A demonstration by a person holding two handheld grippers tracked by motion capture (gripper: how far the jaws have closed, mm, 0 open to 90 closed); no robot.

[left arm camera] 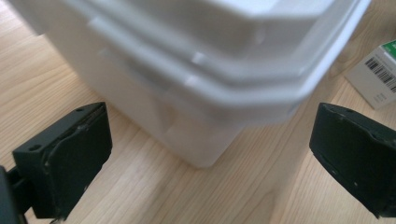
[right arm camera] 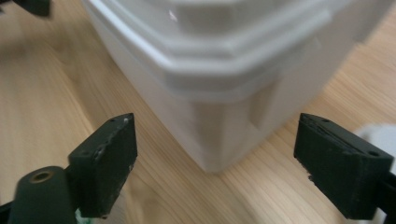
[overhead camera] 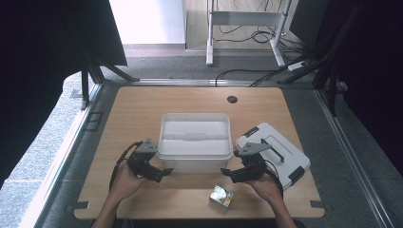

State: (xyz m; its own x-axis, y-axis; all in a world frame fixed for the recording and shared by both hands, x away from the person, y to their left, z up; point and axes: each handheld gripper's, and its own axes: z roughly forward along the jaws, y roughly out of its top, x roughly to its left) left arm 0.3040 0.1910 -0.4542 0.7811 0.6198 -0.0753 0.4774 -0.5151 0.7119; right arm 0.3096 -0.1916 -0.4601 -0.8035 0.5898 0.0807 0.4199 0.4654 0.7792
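Note:
A white open plastic box (overhead camera: 195, 142) stands in the middle of the wooden table (overhead camera: 142, 104). My left gripper (overhead camera: 164, 173) is open at the box's near left corner, pointing toward it. My right gripper (overhead camera: 227, 175) is open at the near right corner. In the left gripper view the box corner (left arm camera: 187, 84) sits just ahead of the left gripper (left arm camera: 210, 154), and the pads are clear of it. In the right gripper view the other box corner (right arm camera: 224, 70) lies just beyond the wide-apart jaws of the right gripper (right arm camera: 224, 163), untouched. Nothing is held.
A white lid (overhead camera: 273, 154) with black clips lies flat to the right of the box, behind my right hand. A small green and silver carton (overhead camera: 221, 196) sits near the table's front edge; its barcode side (left arm camera: 378, 77) appears in the left gripper view.

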